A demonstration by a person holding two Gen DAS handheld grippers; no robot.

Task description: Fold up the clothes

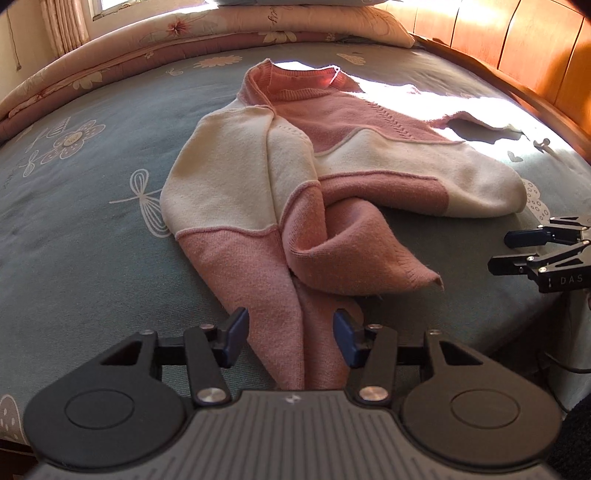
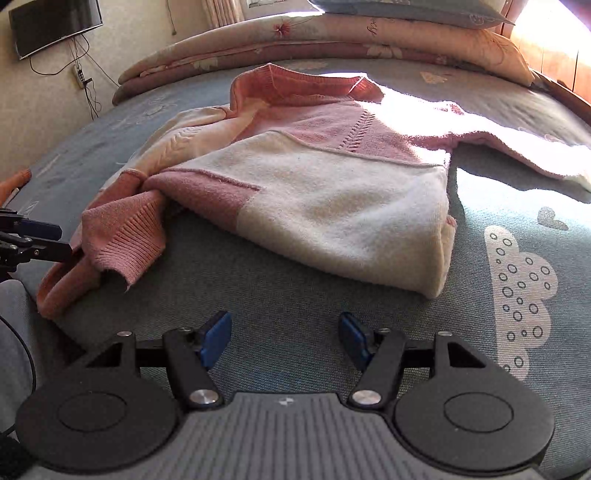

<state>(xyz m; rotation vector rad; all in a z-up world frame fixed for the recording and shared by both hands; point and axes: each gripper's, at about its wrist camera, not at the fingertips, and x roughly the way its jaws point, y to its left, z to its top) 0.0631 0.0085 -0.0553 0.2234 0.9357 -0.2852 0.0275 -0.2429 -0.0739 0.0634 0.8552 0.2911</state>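
A pink and cream knit sweater (image 1: 295, 155) lies partly folded on the blue-grey bedspread, collar toward the far side. It also shows in the right wrist view (image 2: 332, 192). One sleeve (image 2: 517, 151) stretches out to the right in sunlight. A pink part of the sweater (image 1: 288, 325) runs between my left gripper's open fingers. My left gripper (image 1: 290, 332) is open around this pink cloth. My right gripper (image 2: 284, 332) is open and empty over bare bedspread, short of the sweater's cream fold. It also shows at the right edge of the left wrist view (image 1: 506, 251).
A folded floral quilt (image 1: 184, 33) and pillows (image 2: 406, 11) lie along the far side of the bed. A wooden headboard (image 1: 517, 44) stands at the right. A wall-mounted TV (image 2: 55, 26) with cables hangs at the far left.
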